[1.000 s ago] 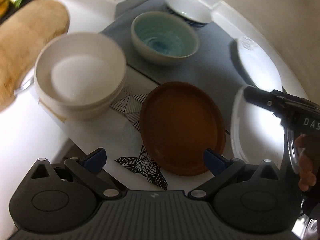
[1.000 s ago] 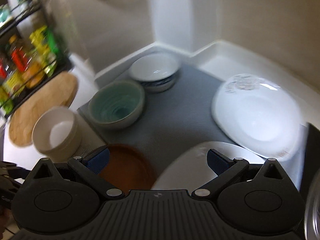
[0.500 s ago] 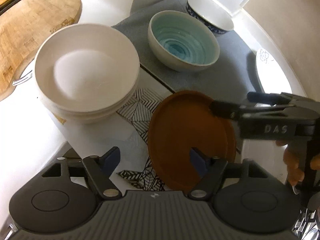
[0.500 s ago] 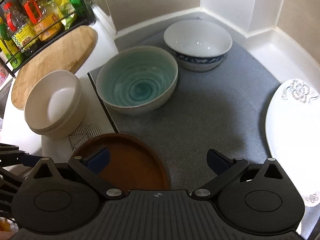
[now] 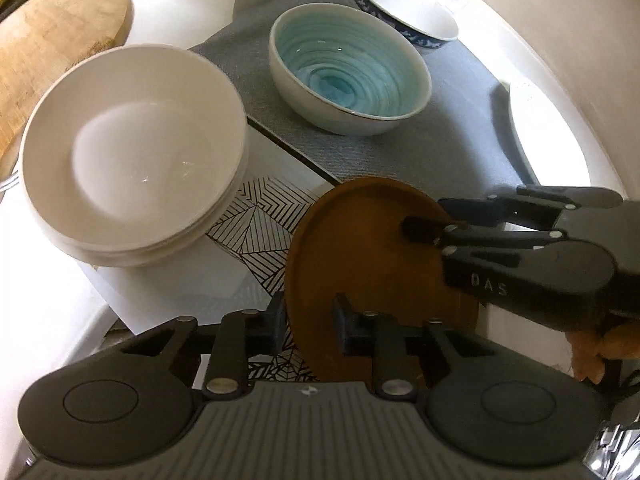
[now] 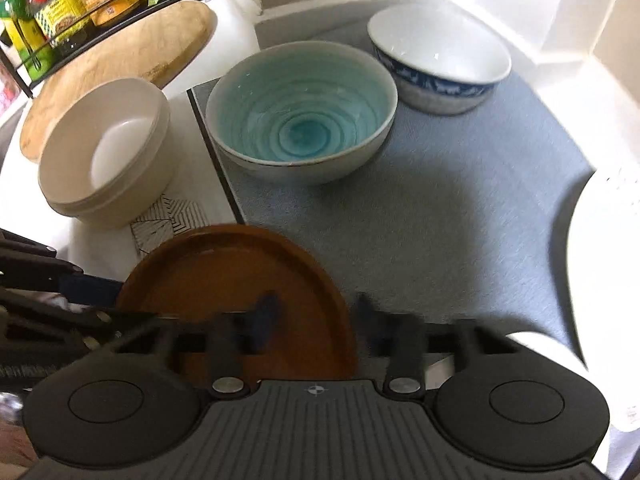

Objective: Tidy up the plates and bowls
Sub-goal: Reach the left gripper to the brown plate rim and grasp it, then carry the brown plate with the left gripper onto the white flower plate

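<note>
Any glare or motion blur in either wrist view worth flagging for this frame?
Left wrist: sharp overall, but the white plate at right is blown out by glare. Right wrist: the right gripper fingers are motion-smeared, the brown plate is fairly crisp, and the far corner is overexposed.

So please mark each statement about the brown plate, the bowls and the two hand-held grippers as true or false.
1. Both hand-held grippers are at the brown plate. True: the left hand-held gripper and the right hand-held gripper are closing over its rim.
2. The turquoise bowl holds soup. False: it is empty.
3. The blue-patterned bowl sits on the grey mat. True.
4. The cream bowls are upside down. False: they sit upright, stacked.
</note>
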`<state>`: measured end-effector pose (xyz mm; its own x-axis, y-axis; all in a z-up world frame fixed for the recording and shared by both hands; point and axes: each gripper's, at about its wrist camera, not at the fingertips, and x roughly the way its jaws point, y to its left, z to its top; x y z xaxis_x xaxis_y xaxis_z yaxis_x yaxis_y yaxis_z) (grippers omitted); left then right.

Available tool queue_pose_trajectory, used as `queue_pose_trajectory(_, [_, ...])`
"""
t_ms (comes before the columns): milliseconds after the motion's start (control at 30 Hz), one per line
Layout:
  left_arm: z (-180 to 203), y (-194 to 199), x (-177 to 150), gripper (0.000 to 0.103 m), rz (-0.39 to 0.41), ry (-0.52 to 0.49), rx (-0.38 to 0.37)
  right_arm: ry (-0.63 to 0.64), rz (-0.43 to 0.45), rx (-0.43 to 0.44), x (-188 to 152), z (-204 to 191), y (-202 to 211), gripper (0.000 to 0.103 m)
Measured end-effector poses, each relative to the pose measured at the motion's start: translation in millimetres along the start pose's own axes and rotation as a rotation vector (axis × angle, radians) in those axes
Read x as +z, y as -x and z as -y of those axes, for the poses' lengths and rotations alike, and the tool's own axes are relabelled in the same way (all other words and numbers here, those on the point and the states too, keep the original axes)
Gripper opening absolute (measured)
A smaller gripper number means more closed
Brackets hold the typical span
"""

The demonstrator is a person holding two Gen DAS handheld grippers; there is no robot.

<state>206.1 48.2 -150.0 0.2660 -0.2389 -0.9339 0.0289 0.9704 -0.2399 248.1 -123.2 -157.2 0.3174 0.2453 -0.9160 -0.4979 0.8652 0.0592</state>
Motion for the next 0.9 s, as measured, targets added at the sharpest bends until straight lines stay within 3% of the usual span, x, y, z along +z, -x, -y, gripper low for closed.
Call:
queue_pose_trajectory(67, [-3.1, 1.1, -1.0, 0.014, 0.006, 0.006, 0.004, -0.013, 0.014, -0.028, -1.5, 2.0, 1.0, 0.017])
queue_pose_trajectory(233, [-9.0, 10.0, -5.6, 0.009, 0.024, 0.021, -0.038, -0.05, 0.063, -0.041, -5.0, 9.7, 16.7, 0.017])
queue_pose_trajectory(533, [-11.8, 53.9, -8.8, 0.009, 0.11, 0.001, -0.068, -0.059, 0.184, -0.07, -1.7, -7.0, 61.1, 0.017])
queue_pose_trajectory(700, [2.6, 73.5, -9.8, 0.009, 0.148, -0.072, -0.084, -0.103, 0.236, -0.104, -4.4, -8.4, 83.9, 0.017])
queue_pose_trajectory(900, [38.7, 79.2, -5.6, 0.009, 0.144, -0.191, -0.166, -0.205, 0.264, -0.186, -28.9, 8.8, 114.4, 0.017])
